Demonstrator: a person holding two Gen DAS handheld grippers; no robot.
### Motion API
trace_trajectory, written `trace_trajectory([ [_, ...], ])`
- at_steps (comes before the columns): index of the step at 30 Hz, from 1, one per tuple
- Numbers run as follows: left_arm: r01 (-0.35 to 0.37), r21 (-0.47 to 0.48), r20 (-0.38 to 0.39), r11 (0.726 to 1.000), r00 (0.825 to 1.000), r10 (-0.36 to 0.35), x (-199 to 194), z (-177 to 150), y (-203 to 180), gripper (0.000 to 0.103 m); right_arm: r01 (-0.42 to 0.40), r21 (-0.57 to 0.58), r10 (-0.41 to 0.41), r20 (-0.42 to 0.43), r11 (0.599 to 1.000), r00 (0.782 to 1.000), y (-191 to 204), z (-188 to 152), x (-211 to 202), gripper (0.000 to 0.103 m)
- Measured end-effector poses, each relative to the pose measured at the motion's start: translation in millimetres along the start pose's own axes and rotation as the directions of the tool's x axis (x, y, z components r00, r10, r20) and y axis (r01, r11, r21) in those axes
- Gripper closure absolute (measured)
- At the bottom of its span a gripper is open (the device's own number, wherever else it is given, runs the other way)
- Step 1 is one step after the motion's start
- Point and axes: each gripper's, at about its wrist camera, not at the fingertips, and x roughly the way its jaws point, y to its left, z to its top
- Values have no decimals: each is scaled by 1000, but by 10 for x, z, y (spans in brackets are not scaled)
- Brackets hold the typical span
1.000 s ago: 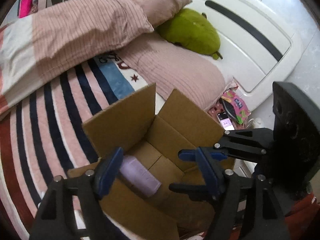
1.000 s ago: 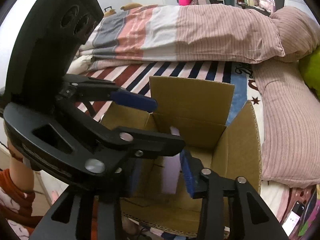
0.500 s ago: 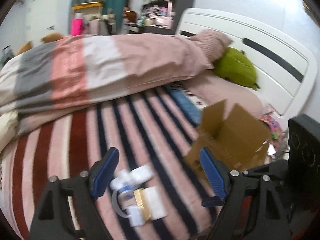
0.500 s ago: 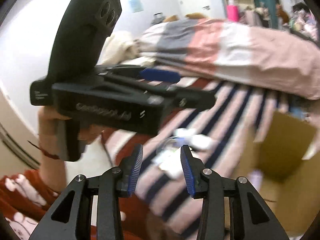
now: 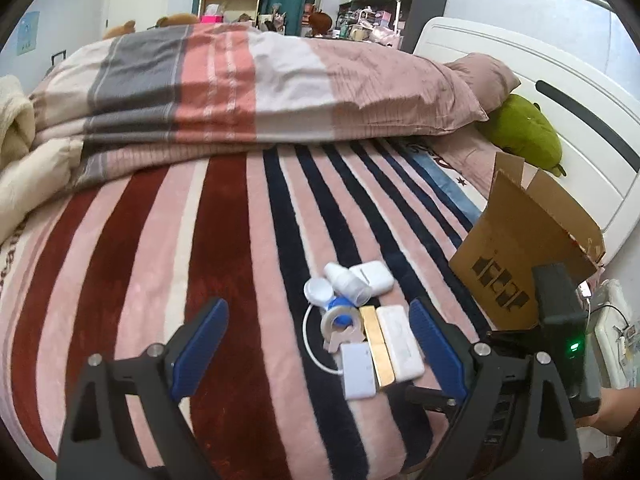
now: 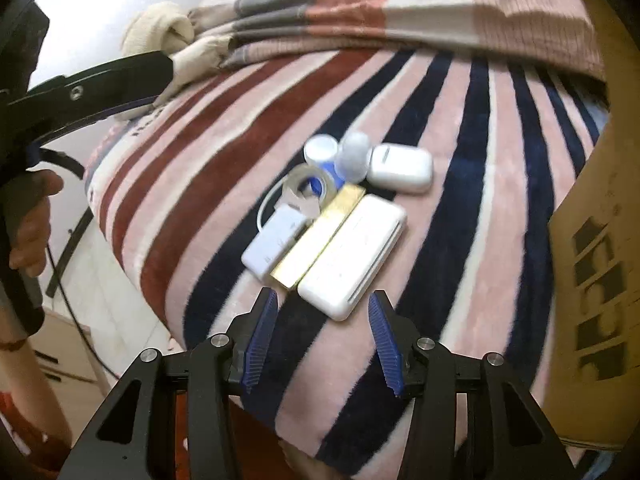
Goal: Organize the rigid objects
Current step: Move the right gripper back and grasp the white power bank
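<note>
A cluster of small items lies on the striped blanket [image 5: 224,248]: a long white case [image 6: 352,250], a gold bar [image 6: 320,236], a pale adapter box [image 6: 272,244] with a white cord, a tape roll [image 6: 310,184], a white bottle [image 6: 352,156], a round lid [image 6: 320,148] and a white earbud case [image 6: 400,168]. My right gripper [image 6: 323,338] hovers just before the long white case, its jaws opening and empty. My left gripper [image 5: 318,354] hangs over the near side of the cluster, jaws opening wide, nothing between them. The long white case [image 5: 400,342] lies near its right finger.
An open cardboard box [image 5: 520,256] stands on the bed to the right of the cluster. A folded duvet [image 5: 240,92], pillows and a green plush toy [image 5: 524,132] lie at the back by the white headboard. A hand [image 6: 28,232] holds the left gripper at the bed's edge.
Both grippers swung away from the cardboard box to the cluster of small items on the blanket and came lower. Both sets of jaws have widened.
</note>
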Motion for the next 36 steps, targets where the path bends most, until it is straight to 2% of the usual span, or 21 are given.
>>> trace_trajectory([
  [2,11,-8,-5,1000,1000,-11,5,-33,23,13,39,-12,-39,-11,999,999,14,-5,81,59],
  [7,8,16,5,1000,1000,-8,-11,-48,17,13,74,-2,-74,-5,997,997,-29,-5,110,60],
  [9,32,22,7,999,999,-32,-16,-44,23,13,99,9,-99,-4,995,995,-43,-12,73,60],
  [11,55,24,6,998,998,-55,-10,-50,27,13,167,12,-167,3,986,986,-90,-67,0,59],
  [13,46,34,7,998,999,-46,-5,-62,18,13,215,15,-216,6,976,976,-145,-83,-43,59],
  [17,-1,42,19,999,1000,0,8,-88,37,13,166,24,-167,11,986,986,-173,-31,-25,57],
  [19,-16,28,-3,999,1000,16,30,-95,76,13,156,26,-157,19,987,987,-154,27,18,50],
  [24,-34,26,-40,999,999,35,64,-111,125,13,204,4,-204,11,979,979,-129,181,201,49],
  [25,-26,21,-36,999,999,27,53,-113,130,13,217,-2,-217,12,976,976,-133,164,201,52],
  [26,-15,22,-33,1000,999,16,41,-111,125,13,243,-13,-242,14,970,970,-121,193,223,67],
  [27,-10,27,-33,1000,999,11,39,-112,120,13,255,-22,-255,14,967,967,-119,207,216,72],
  [29,16,36,-32,999,999,-15,33,-89,87,13,251,-26,-250,26,968,968,-105,229,179,72],
  [32,96,24,-31,995,995,-96,32,-17,33,13,235,-73,-230,70,969,971,-2,253,17,72],
  [36,173,40,-23,984,985,-172,-4,128,-142,13,135,-135,-116,139,982,983,211,331,-339,72],
])
